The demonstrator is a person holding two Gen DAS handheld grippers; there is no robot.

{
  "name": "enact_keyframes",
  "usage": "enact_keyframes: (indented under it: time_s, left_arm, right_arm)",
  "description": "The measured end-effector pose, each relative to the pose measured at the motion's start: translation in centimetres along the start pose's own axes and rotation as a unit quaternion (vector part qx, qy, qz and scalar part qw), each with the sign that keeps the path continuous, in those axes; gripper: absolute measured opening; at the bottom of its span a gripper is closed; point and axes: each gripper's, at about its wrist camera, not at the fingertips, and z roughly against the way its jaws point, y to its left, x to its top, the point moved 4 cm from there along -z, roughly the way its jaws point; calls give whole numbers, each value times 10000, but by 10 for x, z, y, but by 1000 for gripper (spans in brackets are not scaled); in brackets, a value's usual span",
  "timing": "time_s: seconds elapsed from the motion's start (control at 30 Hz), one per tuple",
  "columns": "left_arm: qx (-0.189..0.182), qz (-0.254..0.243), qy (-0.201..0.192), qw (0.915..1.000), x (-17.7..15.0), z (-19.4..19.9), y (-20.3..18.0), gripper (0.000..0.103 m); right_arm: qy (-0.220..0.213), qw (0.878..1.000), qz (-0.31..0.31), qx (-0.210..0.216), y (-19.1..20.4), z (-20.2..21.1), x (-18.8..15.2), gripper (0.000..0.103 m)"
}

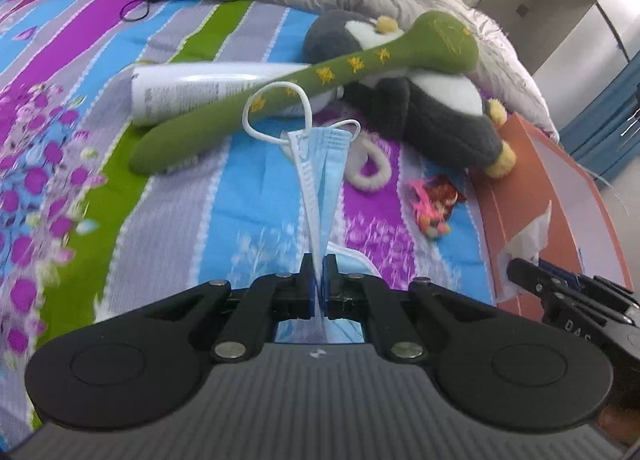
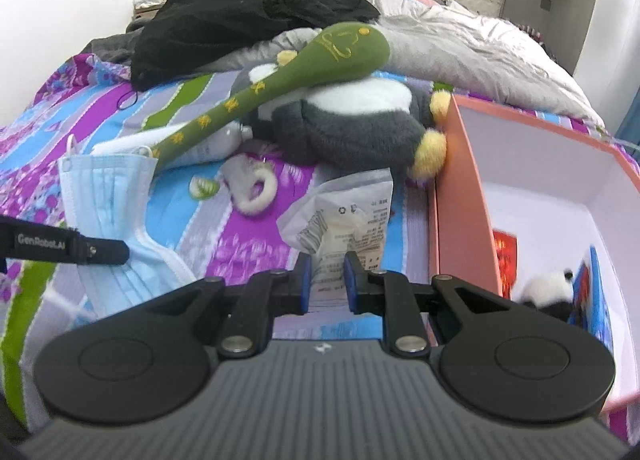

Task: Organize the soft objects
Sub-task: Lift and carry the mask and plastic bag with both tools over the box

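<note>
The left gripper is clenched on a thin fold of the blue mask, which hangs edge-on above the bed; a grip that slight could slip, or the ear loop could catch on the green plush. The right gripper clasps a crinkled white packet beside the orange box; the slick wrapper might slide free. The mask looks pleated, pale and limp.

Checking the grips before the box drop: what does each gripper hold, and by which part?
The left gripper pinches the blue face mask by one side edge. The right gripper clamps the white paper packet at its near end.
</note>
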Motion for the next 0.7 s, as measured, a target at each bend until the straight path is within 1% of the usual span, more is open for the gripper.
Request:
enact_keyframes:
  time_s: [0.13,0.2,0.27,0.33,0.57,0.7]
  left_arm:
    - [59,47,77,9999,-17,7,-1,4]
    - [147,-27,54,9999,-23,12,-4,4]
    - [200,-61,22,9998,-28,16,-6,4]
    - [199,-72,24,9998,-33,20,-8,4]
    - [234,-269,-32,9994,-35,36,-22,4]
    - [239,-387,-89,9989,-32,45,-31,5]
  right_arm:
    - [67,9999,-118,35,1,12,-15,21]
    - [40,9998,-154,108,2,17,-21,21]
    - [36,9999,-137,84,2,21,-27,21]
    - [54,9997,-183,129,2,24,-31,21]
    - [10,9987,-361,355,4,40,-40,21]
    - [-26,9983,-452,363,-1,47,-38,21]
